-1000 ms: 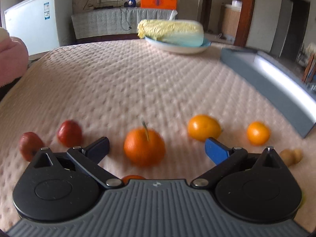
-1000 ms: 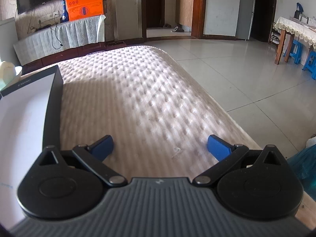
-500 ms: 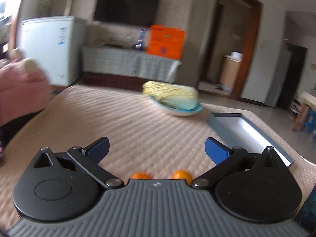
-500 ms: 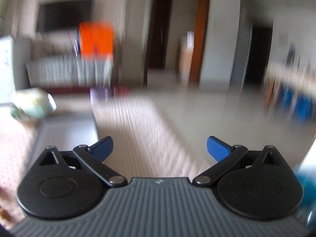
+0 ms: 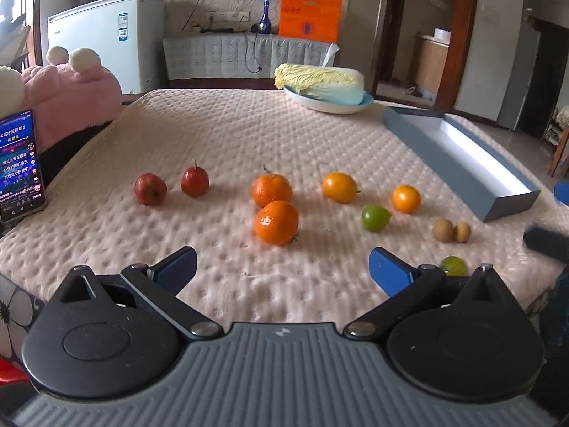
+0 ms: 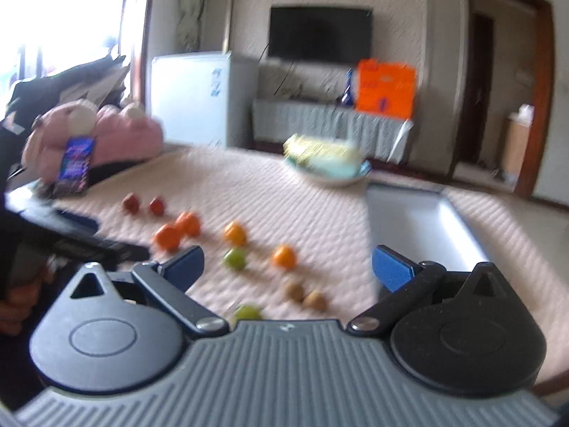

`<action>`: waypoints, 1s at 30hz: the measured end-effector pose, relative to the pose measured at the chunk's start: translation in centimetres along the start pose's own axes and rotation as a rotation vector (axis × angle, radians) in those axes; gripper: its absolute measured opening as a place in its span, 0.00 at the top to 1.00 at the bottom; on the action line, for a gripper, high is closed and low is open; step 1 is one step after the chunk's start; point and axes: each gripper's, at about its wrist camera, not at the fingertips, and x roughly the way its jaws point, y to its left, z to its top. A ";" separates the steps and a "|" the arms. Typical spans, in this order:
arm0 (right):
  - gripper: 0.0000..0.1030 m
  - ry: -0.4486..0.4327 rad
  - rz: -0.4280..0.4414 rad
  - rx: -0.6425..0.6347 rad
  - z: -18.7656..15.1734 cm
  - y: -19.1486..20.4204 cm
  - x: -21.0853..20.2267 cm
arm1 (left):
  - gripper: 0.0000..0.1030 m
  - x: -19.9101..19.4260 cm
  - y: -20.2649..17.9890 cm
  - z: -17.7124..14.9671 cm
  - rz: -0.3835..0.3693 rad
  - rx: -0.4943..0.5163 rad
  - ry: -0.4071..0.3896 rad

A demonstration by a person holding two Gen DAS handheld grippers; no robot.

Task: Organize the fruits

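Pale pink quilted padding covers the desk (image 5: 249,135), and the fruit lies scattered across its near half. Two red apples (image 5: 150,189) sit at the left, close together but apart. Two large oranges (image 5: 276,222) touch in the middle, one behind the other. To their right lie a yellow-orange fruit (image 5: 339,187) and a small orange (image 5: 406,199), with a green lime (image 5: 375,218) just in front between them. Two small brown fruits (image 5: 443,230) touch at the near right, and a second green fruit (image 5: 453,266) peeks out beside the left claw's (image 5: 282,270) right finger. The grey tray (image 5: 498,210) lies empty along the right edge. Both the left claw and the right claw (image 6: 288,270) are spread wide and grip nothing. The right wrist view is blurred.
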 end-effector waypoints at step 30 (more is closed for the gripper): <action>0.44 0.228 0.034 0.002 -2.5 2.3 6.0 | 0.16 5.9 0.1 1.8 0.011 -0.021 0.038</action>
